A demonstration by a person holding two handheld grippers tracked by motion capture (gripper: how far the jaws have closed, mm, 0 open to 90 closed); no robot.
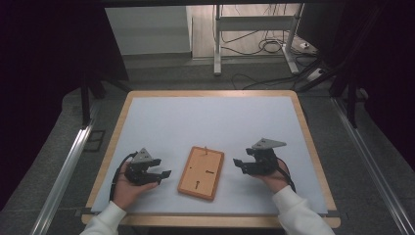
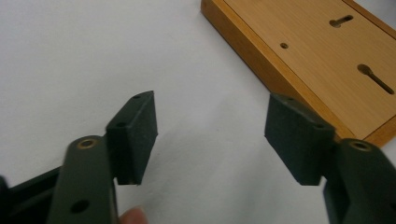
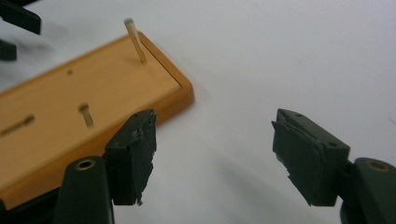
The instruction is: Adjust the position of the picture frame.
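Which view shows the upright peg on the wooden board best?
The right gripper view: the peg stands large near the raised edge of the wooden board, leaning slightly. In the high view it is a tiny sliver at the board's far end. The left gripper view catches the board's slotted part instead.

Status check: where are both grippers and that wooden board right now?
Left gripper open, empty. Right gripper open, empty. Wooden board flat between them, thin peg upright at its far end. Nothing in the way.

The wooden board (image 3: 84, 107) is blurred and cut off at left.
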